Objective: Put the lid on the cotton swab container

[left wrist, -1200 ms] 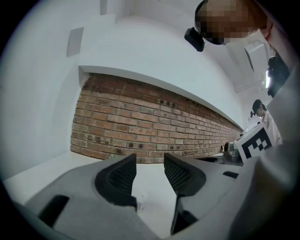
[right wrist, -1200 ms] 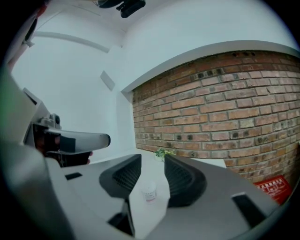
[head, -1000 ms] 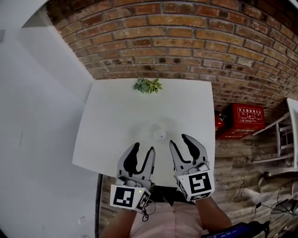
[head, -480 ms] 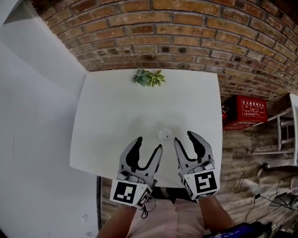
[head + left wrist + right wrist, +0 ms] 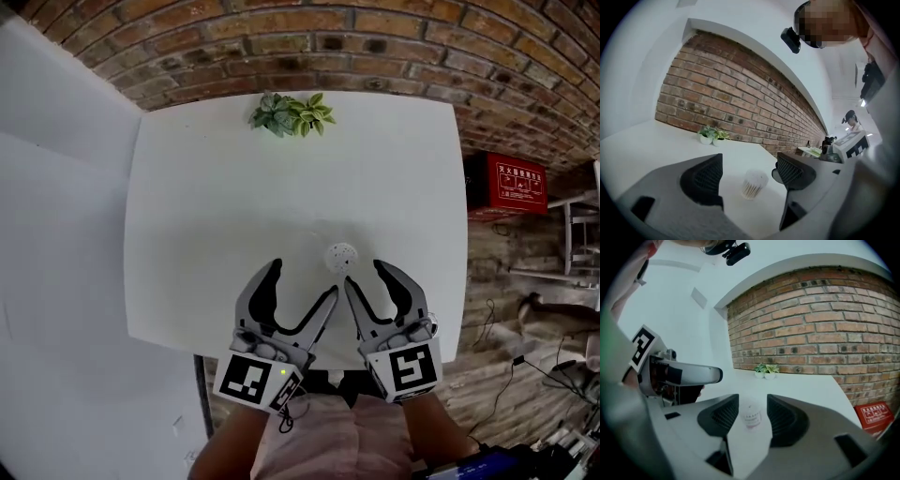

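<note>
- The cotton swab container (image 5: 342, 255) stands upright on the white desk (image 5: 206, 216), towards its near edge; every place below is given from this container
- It is a small round cup that looks like clear plastic, packed with swabs on end, thin sticks below and white cotton heads in a dotted dome on top
- I can make out no lid on it or anywhere near it in any view, so the task looks hardly begun
- The left tool (image 5: 302, 279) lies just near-left of the container, its jaws wide apart and just opened further; the container shows in the gap but sits past the tips, untouched
- The right tool (image 5: 366, 274) lies just near-right of the container, jaws also parted and just opened further, with nothing pressed between the pads
- Both tools flank the container with tips angled towards it, probably getting ready to steady it or to reach for something
- The jaws are curved grey plastic with black ribbed pads, made to hold smooth things
- The desk top is flat, smooth and matt
- A small leafy plant (image 5: 289, 112) sits well beyond the container at the far edge, against a rough brick wall (image 5: 375, 47)
</note>
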A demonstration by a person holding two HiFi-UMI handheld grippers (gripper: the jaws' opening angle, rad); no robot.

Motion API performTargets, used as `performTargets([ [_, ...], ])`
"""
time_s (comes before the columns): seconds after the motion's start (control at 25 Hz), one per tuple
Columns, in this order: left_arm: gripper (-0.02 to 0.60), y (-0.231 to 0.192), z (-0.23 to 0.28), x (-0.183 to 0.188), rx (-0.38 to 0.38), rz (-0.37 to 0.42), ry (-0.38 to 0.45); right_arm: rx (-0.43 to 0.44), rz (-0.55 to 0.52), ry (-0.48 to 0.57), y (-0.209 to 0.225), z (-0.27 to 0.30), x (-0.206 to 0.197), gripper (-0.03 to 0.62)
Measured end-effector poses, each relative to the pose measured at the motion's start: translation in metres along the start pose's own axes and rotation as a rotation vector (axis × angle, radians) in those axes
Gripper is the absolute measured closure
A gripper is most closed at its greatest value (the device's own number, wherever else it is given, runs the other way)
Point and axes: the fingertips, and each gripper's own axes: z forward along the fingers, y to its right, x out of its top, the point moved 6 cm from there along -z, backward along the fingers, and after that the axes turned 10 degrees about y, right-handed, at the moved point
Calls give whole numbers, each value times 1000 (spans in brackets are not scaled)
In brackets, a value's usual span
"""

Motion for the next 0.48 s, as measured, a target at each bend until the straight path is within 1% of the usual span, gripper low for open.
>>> performTargets([
  [0.24,186,-17,7,-30,-21,-78,-44,-4,42,-56,-6,4,-33,401],
  [0.48,173,-27,13,-50,-36,-129,-59,-6,55,-78,-9,6,-48,401],
])
